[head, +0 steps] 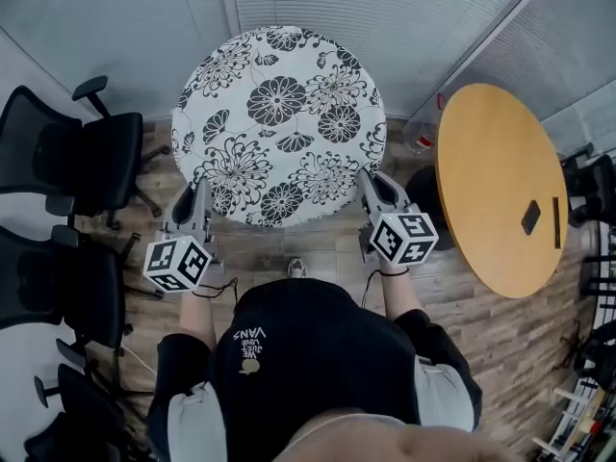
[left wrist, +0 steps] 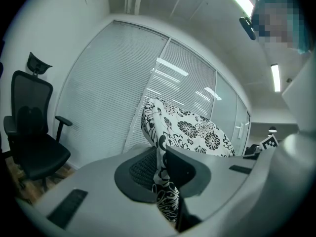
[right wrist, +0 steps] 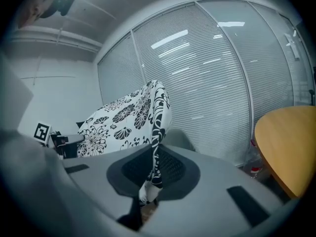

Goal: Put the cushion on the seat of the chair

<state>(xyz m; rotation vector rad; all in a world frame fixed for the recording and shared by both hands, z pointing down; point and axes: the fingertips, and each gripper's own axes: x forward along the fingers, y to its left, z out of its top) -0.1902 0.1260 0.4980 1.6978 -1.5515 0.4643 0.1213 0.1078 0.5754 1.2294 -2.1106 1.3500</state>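
Note:
A round cushion [head: 279,125] with a black-and-white flower print hangs in front of me, held up off the floor. My left gripper [head: 199,210] is shut on its near left edge, and the printed cloth [left wrist: 165,191] is pinched between the dark pads [left wrist: 140,169]. My right gripper [head: 375,195] is shut on the near right edge, where the cushion [right wrist: 129,117] rises from between the jaws. Black office chairs [head: 82,162] stand at the left, and one chair [left wrist: 32,139] shows in the left gripper view.
A round wooden table [head: 500,191] stands at the right with a dark phone [head: 530,217] on it. A plastic bottle [head: 423,138] sits on the floor near the blinds [head: 385,8]. More black chairs [head: 58,296] line the left wall. Wooden floor [head: 327,248] lies underfoot.

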